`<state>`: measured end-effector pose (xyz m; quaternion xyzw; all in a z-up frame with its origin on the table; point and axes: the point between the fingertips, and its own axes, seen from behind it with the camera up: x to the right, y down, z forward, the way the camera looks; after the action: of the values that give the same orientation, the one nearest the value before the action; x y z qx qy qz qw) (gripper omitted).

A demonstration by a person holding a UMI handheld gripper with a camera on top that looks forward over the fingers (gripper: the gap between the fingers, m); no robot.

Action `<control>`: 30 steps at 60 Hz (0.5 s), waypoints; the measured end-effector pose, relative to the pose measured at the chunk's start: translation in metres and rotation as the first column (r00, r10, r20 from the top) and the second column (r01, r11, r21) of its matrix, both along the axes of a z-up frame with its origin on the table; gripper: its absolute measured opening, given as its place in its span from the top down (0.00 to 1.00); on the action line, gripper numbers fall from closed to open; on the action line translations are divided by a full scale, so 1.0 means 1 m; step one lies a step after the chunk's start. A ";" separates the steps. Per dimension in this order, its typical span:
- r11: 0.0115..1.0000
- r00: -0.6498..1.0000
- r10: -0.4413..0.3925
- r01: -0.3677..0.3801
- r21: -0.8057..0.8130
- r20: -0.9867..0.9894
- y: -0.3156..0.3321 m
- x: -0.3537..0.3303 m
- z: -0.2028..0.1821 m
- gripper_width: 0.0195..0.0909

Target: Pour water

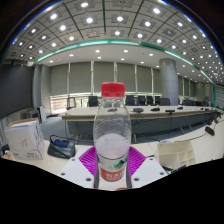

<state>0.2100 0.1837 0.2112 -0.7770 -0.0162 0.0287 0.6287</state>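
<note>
A clear plastic water bottle [112,125] with a red cap [113,90] and a red and white label stands upright between my fingers. The purple pads [90,157] show on both sides of its lower half and press against it. My gripper [112,160] is shut on the bottle. The bottle's base is hidden low between the fingers, so I cannot tell whether it rests on the white table [40,165]. No cup or other vessel shows in this view.
A white box [22,138] and a dark flat object [62,148] lie on the table to the left. A white object [182,152] sits to the right. Beyond is a long curved desk [150,118] with chairs, under a ceiling with many lights.
</note>
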 end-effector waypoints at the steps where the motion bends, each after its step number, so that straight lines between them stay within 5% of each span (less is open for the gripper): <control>1: 1.000 1.000 -0.007 0.007 -0.009 0.011 0.002 0.008 -0.018 0.76; 21: 0.985 0.999 -0.030 0.037 -0.169 0.039 -0.015 0.034 -0.144 0.76; 30: 0.992 0.999 -0.037 0.042 -0.120 0.039 -0.010 0.030 -0.139 0.71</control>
<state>0.2399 0.1739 0.0721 -0.8141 -0.0104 0.0031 0.5806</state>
